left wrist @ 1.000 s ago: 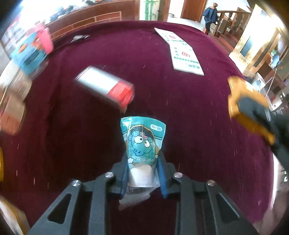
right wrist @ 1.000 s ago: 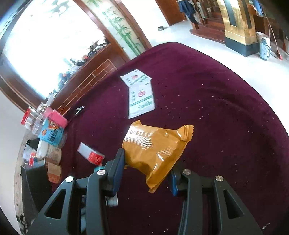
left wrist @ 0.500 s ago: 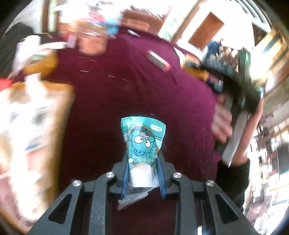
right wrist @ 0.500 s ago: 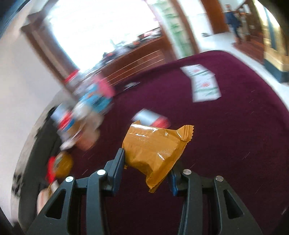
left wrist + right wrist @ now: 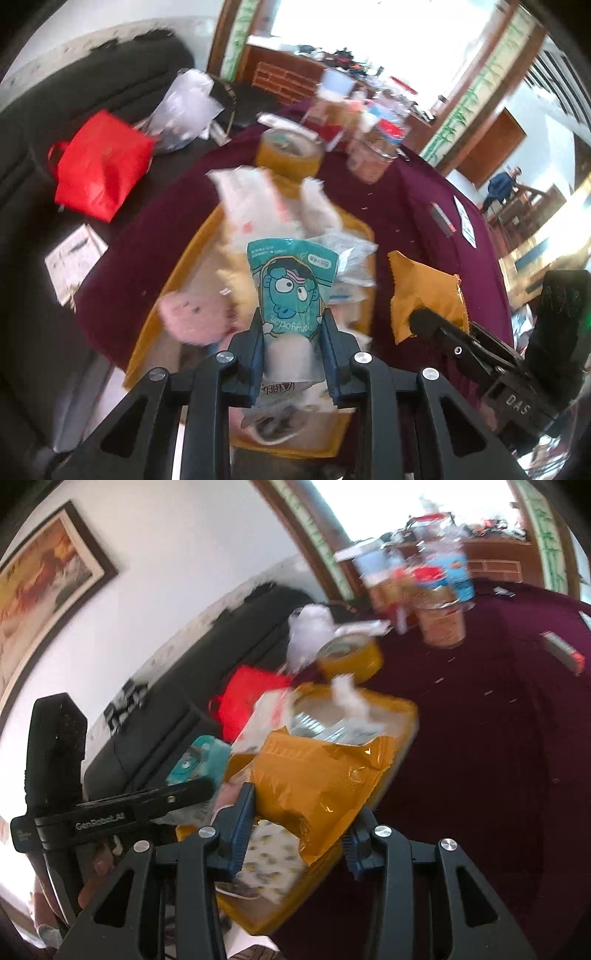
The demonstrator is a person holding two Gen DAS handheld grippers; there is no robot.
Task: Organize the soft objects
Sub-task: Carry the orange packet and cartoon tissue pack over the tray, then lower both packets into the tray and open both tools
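My left gripper is shut on a teal pouch with a cartoon face, held upright above a yellow box. Inside that box lie a pink plush toy, white wrappers and clear packets. My right gripper is shut on an orange snack packet, which hangs over the near right side of the same yellow box. The orange packet and right gripper also show at the right of the left wrist view. The teal pouch and left gripper appear at the left of the right wrist view.
The box sits at the edge of a maroon table. Behind it stand a tape roll and several jars and bottles. A small red-ended box and a leaflet lie farther off. A red bag rests on a dark sofa.
Both grippers swept across the table from the open maroon cloth to above the yellow box, each keeping its packet. The views now face the sofa and the cluttered table edge.
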